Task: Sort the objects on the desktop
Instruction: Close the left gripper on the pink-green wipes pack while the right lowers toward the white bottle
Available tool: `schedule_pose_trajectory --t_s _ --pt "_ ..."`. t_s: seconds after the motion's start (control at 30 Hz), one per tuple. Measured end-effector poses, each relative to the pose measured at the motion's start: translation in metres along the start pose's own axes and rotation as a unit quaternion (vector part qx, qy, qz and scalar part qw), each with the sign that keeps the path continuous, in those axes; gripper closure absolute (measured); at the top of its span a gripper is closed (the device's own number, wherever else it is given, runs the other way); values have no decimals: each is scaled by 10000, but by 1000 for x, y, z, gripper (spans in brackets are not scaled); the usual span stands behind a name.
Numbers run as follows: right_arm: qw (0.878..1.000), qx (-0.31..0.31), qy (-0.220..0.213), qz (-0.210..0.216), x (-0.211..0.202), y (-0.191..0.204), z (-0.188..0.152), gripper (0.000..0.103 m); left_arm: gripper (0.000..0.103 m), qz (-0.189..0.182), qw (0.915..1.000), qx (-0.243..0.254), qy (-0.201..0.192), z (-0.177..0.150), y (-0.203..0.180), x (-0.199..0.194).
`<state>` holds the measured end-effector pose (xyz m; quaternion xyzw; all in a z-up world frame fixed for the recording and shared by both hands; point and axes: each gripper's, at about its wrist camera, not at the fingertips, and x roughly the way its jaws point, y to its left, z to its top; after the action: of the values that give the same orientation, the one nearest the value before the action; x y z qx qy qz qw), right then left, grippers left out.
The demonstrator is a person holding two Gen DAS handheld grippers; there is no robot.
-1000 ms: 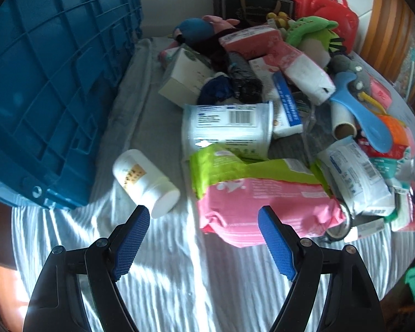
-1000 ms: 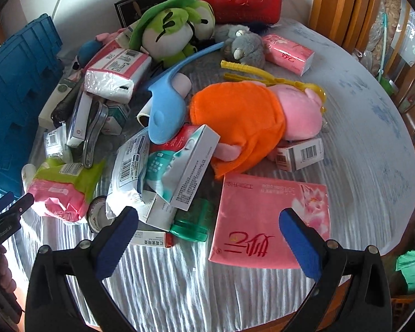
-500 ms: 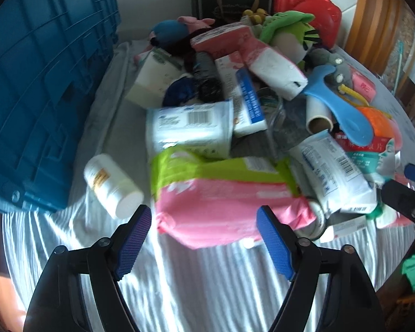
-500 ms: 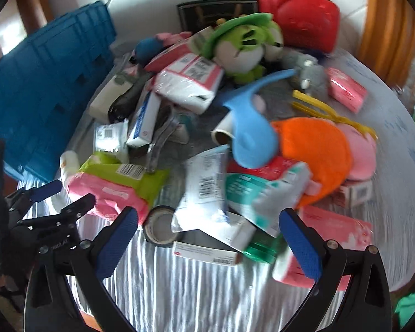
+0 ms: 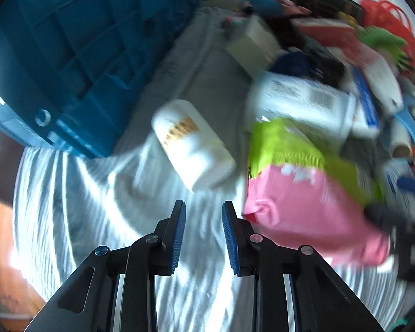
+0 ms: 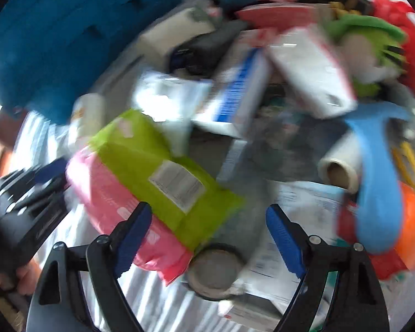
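Observation:
A pile of mixed objects covers the striped cloth (image 5: pixel 102 221). In the left wrist view a white bottle (image 5: pixel 192 144) lies on its side just ahead of my left gripper (image 5: pixel 203 213), whose jaws are narrowed to a small gap with nothing between them. A pink and green soft pack (image 5: pixel 298 193) lies to its right. In the right wrist view my right gripper (image 6: pixel 209 221) is wide open low over the same pack (image 6: pixel 152 171) and a tape roll (image 6: pixel 214 269). Both views are blurred by motion.
A big blue crate (image 5: pixel 77 55) stands at the left. Behind the pack lie a blue-and-white box (image 6: pixel 240 96), a white packet (image 6: pixel 298 221), a cardboard-core roll (image 6: pixel 340 166), a blue plastic tool (image 6: pixel 379 182), a green plush (image 6: pixel 368 44) and an orange plush (image 6: pixel 412 221).
My left gripper's jaws have narrowed from wide to a small gap and it swung left toward the white bottle. The right gripper moved left and lower over the pink and green pack.

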<state>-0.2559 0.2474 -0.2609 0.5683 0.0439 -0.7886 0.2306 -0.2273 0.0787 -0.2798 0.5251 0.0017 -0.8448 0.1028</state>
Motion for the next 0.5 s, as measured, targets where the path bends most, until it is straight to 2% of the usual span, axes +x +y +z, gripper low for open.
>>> schedule_pose_trajectory --t_s 0.03,0.17,0.3,0.37,0.4,0.47,0.5 --pt "9993 -107 80 362 3 4 2 17 76 129 9997 -191 -37 2 5 -2" --pt "9987 -423 -29 276 -9 -3 3 17 75 524 9934 -1017 -110 -10 25 -23" --pt "9970 -737 -139 190 -20 -10 5 16 62 449 9864 -1579 55 -36 21 -43" --pt "9957 -894 -193 147 -26 -14 5 10 53 383 9849 -1687 67 -43 2 -54" --pt "9949 -973 -221 126 -29 -16 6 9 45 381 9842 -1726 57 -44 -10 -58" --pt "9932 -1130 -275 82 -35 -20 6 0 38 393 9829 -1799 -26 -43 -28 -67" --pt "9922 -1208 -303 61 -37 -21 7 0 32 344 9830 -1803 -59 -39 -38 -70"
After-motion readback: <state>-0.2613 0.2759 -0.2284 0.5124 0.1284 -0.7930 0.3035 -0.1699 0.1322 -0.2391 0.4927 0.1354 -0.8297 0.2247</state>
